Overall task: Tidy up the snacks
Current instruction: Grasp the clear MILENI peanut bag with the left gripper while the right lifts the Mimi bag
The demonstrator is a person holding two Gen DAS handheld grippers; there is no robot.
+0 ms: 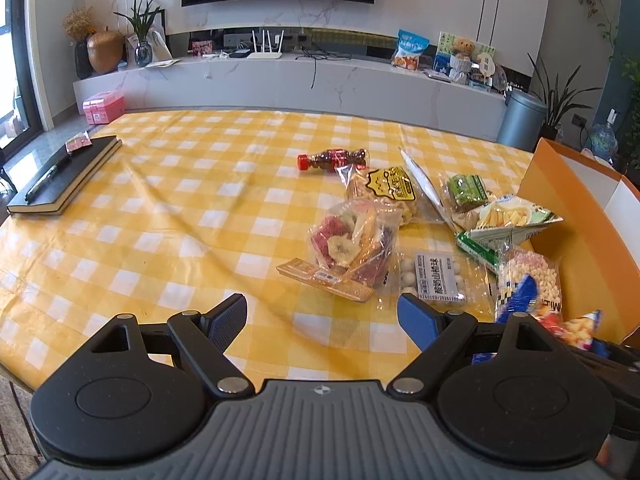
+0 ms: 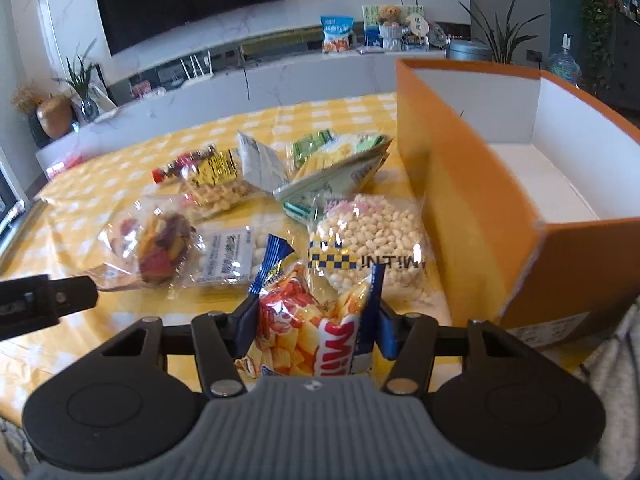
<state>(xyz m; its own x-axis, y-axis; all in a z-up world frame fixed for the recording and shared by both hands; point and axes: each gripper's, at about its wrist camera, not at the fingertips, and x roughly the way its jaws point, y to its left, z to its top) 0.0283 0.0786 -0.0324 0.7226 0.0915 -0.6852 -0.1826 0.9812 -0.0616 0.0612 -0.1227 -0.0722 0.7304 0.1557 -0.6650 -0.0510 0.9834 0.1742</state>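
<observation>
My right gripper (image 2: 316, 320) is shut on a blue and red snack bag (image 2: 308, 324) and holds it above the table's near edge, left of an open orange box (image 2: 480, 216) with a white, empty inside. My left gripper (image 1: 322, 320) is open and empty over the yellow checked cloth (image 1: 160, 220). Ahead of it lie a dried fruit bag (image 1: 352, 244), a bag of white balls (image 1: 434, 278), a puffed snack bag (image 1: 528, 276), green packs (image 1: 468, 192) and a small red-capped bottle (image 1: 332, 159). The held bag shows at the right of the left wrist view (image 1: 576, 328).
A black notebook with a pen (image 1: 64, 176) lies at the table's far left. The orange box (image 1: 576, 208) stands at the table's right edge. Beyond the table are a white TV bench (image 1: 280, 80), plants and a grey bin (image 1: 520, 120).
</observation>
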